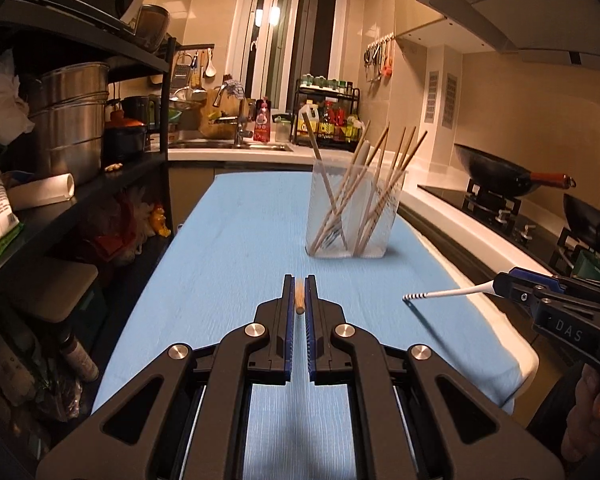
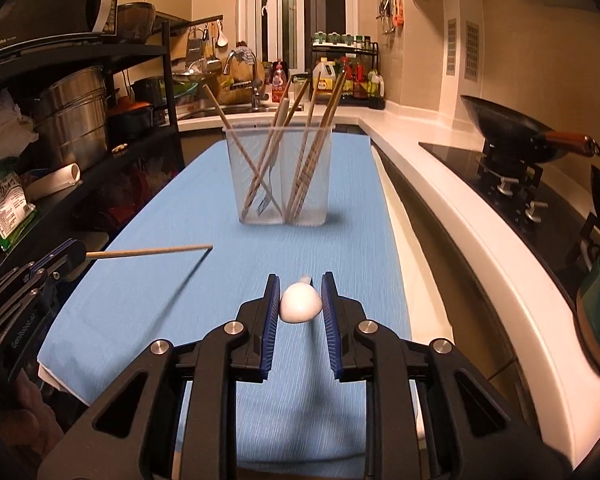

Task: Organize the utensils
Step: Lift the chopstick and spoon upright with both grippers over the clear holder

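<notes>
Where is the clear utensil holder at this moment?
In both wrist views the clear utensil holder stands upright on the blue cloth, ahead of both grippers, near the cloth's far end.

Warm-lit narrow kitchen: beige tiled walls [image 1: 500,92], black shelving [image 1: 100,40] left, white counter [image 2: 440,200] right, window [image 1: 288,40] beyond.

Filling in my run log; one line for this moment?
left tool: holds chopstick | right tool: holds spoon | holder: ahead
</notes>
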